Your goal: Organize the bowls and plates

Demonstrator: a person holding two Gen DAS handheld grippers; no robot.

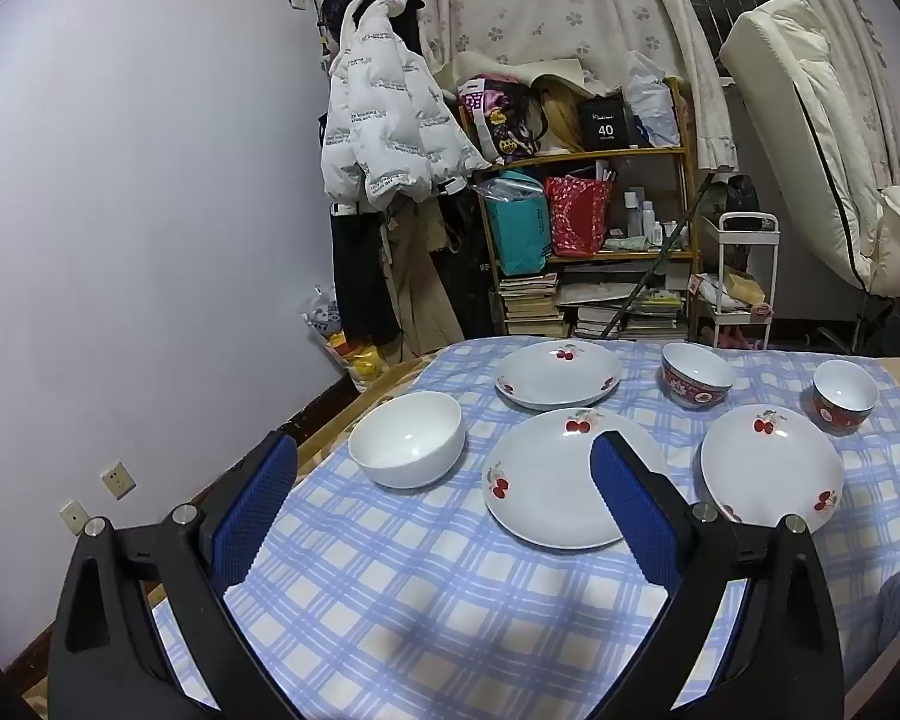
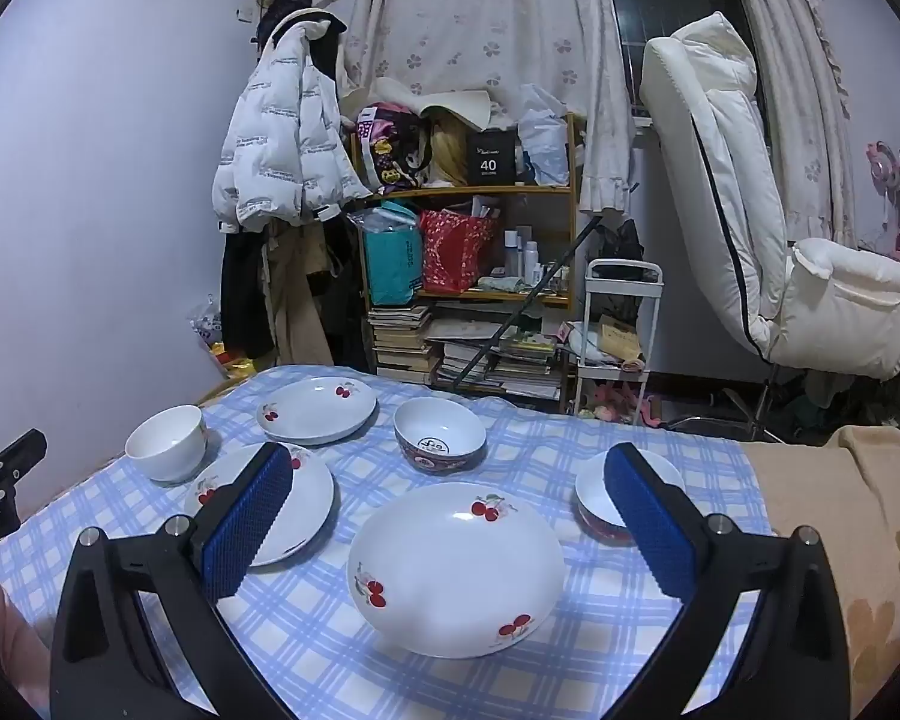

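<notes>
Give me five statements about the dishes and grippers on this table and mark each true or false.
1. Three cherry-patterned plates lie on the checked tablecloth. True: far plate, left plate, near plate.
2. The plain white bowl is stacked inside a plate. False: it stands alone on the cloth, left of the plates.
3. The right gripper is open and holds nothing. True.
4. The left gripper is clamped on a plate rim. False: its jaws are wide open and empty.
5. Both red-patterned bowls are upside down. False: the larger bowl and the smaller bowl sit upright.
</notes>
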